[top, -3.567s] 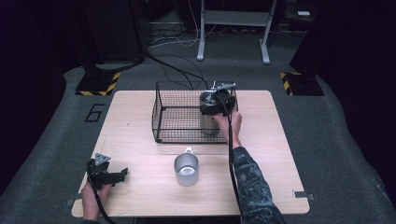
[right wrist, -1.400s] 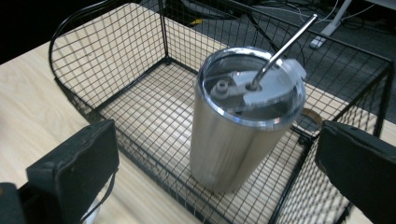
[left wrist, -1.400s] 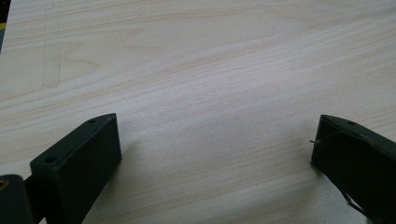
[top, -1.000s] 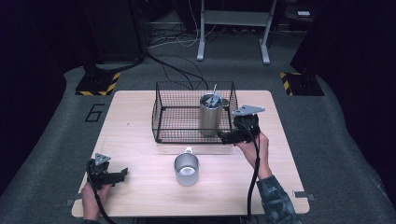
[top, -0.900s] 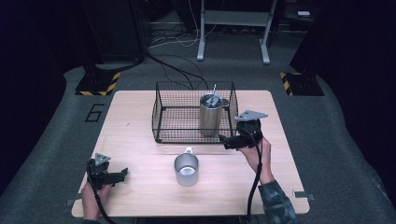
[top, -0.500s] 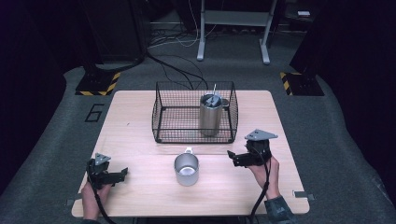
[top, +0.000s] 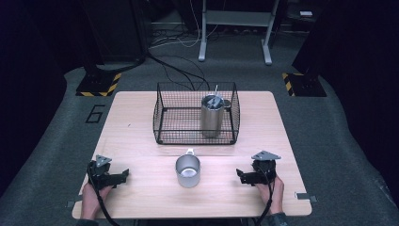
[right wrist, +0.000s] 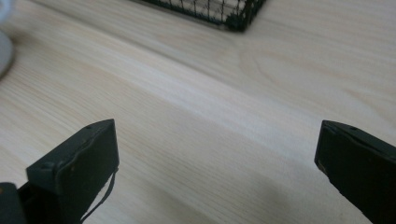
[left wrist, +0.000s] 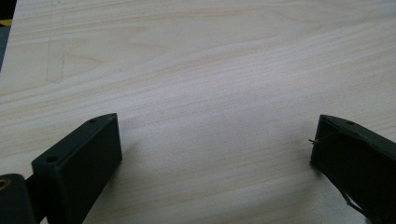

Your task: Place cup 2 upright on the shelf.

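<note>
A tall steel tumbler (top: pixel 212 115) with a straw stands upright in the right part of a black wire basket (top: pixel 181 115) at the middle back of the wooden table (top: pixel 136 122). In front of the basket sits a small steel mug (top: pixel 187 170). My right gripper (top: pixel 240 175) rests near the front right of the table, open, with only bare wood between its jaws (right wrist: pixel 217 154). My left gripper (top: pixel 124 174) lies at the front left, open too, over bare table (left wrist: pixel 215 144).
A corner of the wire basket (right wrist: pixel 233 14) shows at the top of the right gripper view, and the mug's edge (right wrist: pixel 3 46) at its left. Cables and stand legs (top: pixel 235 28) lie on the floor behind the table.
My right gripper let go of the tumbler in the basket, drew back toward the front right of the table and came to rest there. The left gripper stayed put.
</note>
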`<state>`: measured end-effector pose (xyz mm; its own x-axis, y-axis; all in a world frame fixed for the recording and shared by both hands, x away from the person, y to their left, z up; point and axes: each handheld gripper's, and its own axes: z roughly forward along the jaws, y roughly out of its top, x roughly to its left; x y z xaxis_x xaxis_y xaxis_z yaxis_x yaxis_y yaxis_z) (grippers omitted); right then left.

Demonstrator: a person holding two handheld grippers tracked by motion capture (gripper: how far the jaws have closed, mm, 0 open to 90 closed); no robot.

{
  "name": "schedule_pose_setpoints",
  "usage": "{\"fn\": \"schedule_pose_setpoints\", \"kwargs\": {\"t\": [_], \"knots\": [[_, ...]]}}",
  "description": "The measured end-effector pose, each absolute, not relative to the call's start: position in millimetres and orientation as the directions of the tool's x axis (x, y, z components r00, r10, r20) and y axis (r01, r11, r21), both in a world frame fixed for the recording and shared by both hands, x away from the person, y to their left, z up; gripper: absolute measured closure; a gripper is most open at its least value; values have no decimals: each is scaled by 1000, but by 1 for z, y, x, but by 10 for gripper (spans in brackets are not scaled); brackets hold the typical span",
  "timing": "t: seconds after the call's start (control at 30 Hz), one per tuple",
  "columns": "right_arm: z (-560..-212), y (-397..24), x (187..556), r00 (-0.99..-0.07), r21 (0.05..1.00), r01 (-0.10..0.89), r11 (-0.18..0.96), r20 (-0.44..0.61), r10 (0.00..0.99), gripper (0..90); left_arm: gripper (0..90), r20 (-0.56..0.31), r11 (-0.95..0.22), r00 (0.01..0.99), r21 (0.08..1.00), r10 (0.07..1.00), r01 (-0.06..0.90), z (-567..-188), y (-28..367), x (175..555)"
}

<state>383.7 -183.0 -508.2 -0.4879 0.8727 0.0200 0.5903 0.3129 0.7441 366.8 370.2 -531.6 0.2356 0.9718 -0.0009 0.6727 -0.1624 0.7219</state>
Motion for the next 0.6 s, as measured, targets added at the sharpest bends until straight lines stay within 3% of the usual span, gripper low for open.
{"fn": "schedule_pose_setpoints", "kwargs": {"t": [0.3, 0.6], "knots": [[-529, -188, 387, -466, 720, 603, 344, -33, 884, 0, 17, -20, -149, 244, 742, 970, 654, -532, 362, 357], [-530, -193, 391, -495, 719, 605, 342, 4, 869, 0, 2, -30, -185, 318, 761, 948, 622, -515, 336, 351]]}}
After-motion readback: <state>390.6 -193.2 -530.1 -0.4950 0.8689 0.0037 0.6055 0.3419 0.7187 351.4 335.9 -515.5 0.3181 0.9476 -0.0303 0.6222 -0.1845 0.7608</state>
